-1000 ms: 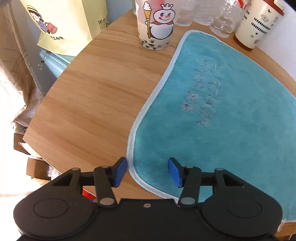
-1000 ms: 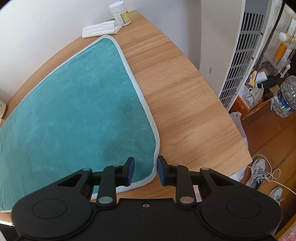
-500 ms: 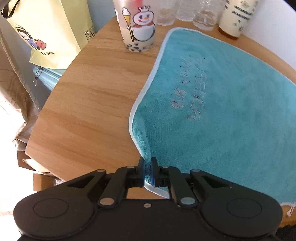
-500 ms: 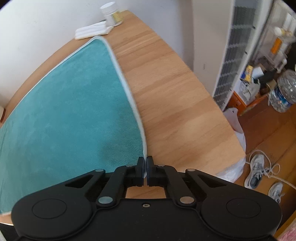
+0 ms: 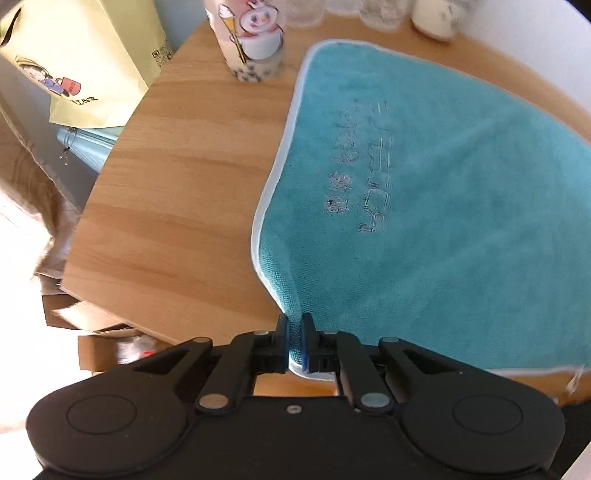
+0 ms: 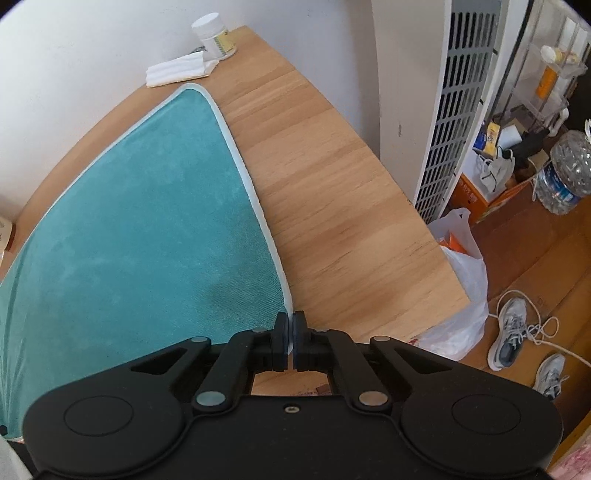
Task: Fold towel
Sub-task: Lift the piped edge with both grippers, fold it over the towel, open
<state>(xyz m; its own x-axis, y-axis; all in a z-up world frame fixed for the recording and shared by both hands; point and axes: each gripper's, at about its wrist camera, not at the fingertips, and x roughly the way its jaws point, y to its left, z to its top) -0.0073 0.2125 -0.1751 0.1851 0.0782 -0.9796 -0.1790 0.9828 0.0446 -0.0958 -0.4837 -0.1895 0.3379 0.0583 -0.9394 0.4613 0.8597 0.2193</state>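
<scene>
A teal towel (image 5: 436,206) with a pale border and stitched lettering lies spread on the wooden table (image 5: 177,192). My left gripper (image 5: 294,334) is shut on the towel's near left corner, and the cloth rises in a ridge into the blue pads. In the right wrist view the same towel (image 6: 140,236) stretches away to the left. My right gripper (image 6: 290,334) is shut on its near right corner, with the pale border pinched between the pads.
At the table's far left stand a cartoon snowman cup (image 5: 251,40), clear bottles and a cream tumbler (image 5: 432,18). A yellow bag (image 5: 85,62) hangs beyond the edge. A white jar (image 6: 212,37) and folded tissue (image 6: 177,70) sit at the far right corner. A white bag (image 6: 458,280) and shoes (image 6: 511,332) lie on the floor.
Both grippers went from open astride the towel's near corners to shut on them. Both corners are now lifted slightly off the table.
</scene>
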